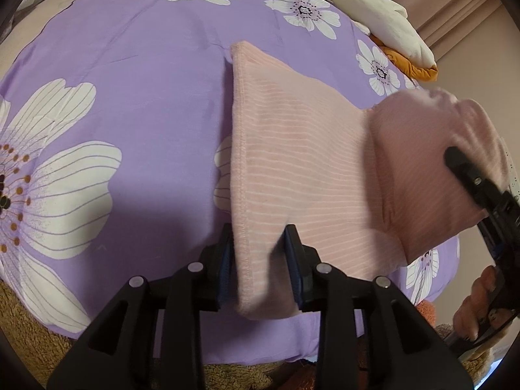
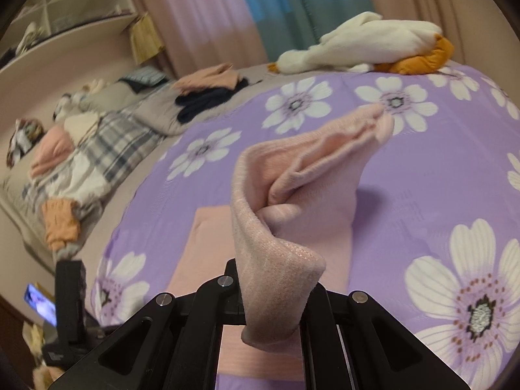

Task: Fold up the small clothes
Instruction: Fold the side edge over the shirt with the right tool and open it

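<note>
Garment (image 1: 292,162) on bedsheet (image 1: 130,97), plush toy (image 2: 373,42) behind, clothes pile (image 2: 208,91) far left.

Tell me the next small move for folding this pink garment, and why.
Probably carry the right hand-held gripper across and lay its lifted end onto the flat part of the pink garment. It is shut on that end, while the left hand-held gripper stands open around the hem.

Open purple sheet (image 1: 130,113) left of pink garment (image 1: 292,162); plush toy (image 1: 373,13) blocking far edge.
</note>
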